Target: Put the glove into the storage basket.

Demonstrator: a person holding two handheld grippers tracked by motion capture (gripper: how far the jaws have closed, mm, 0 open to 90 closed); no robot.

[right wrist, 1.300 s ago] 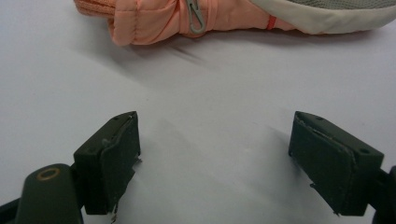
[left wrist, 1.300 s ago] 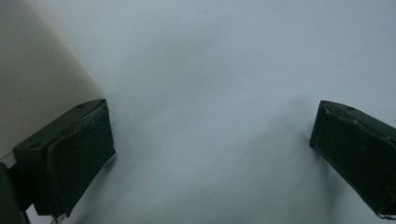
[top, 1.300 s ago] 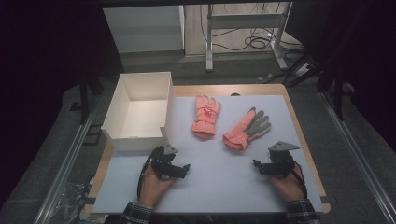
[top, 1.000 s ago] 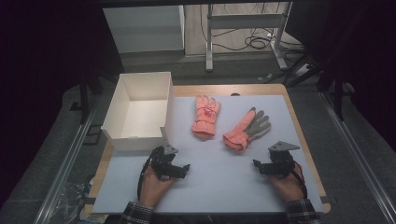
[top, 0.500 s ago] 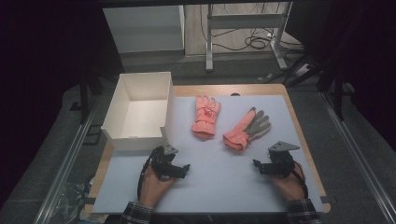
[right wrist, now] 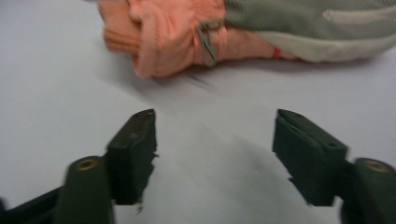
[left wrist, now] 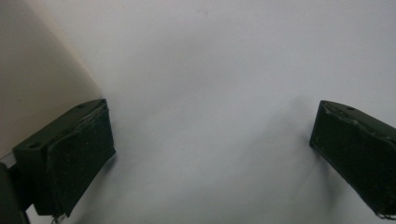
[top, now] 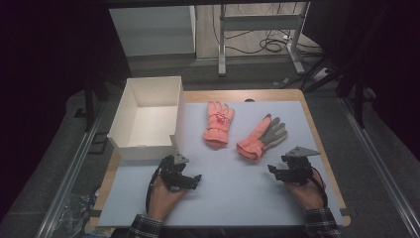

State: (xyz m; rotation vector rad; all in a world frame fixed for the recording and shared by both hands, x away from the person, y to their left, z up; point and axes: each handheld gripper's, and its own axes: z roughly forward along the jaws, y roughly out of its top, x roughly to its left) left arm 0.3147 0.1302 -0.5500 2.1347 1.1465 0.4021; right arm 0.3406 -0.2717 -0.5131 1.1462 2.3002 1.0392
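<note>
Two orange gloves lie on the pale blue-grey mat (top: 233, 183). The left glove (top: 218, 122) lies back up near the middle. The right glove (top: 261, 137) lies palm up with a grey palm, its cuff (right wrist: 159, 37) just ahead of my right gripper (right wrist: 215, 140). That gripper (top: 277, 171) rests on the mat near the front right, open with nothing between its jaws, which have just been closing. My left gripper (top: 190, 179) rests at the front left, beside the white box (top: 148, 119). Its jaws (left wrist: 210, 144) stand wide open over bare mat.
The open white box is empty and stands at the mat's left; its wall (left wrist: 32, 70) is close to my left gripper. The wooden table edge (top: 322, 144) runs along the right. Dark floor, a metal frame (top: 257, 34) and cables lie beyond the table.
Both hands have stayed where they were. The gloves and the box have not moved.
</note>
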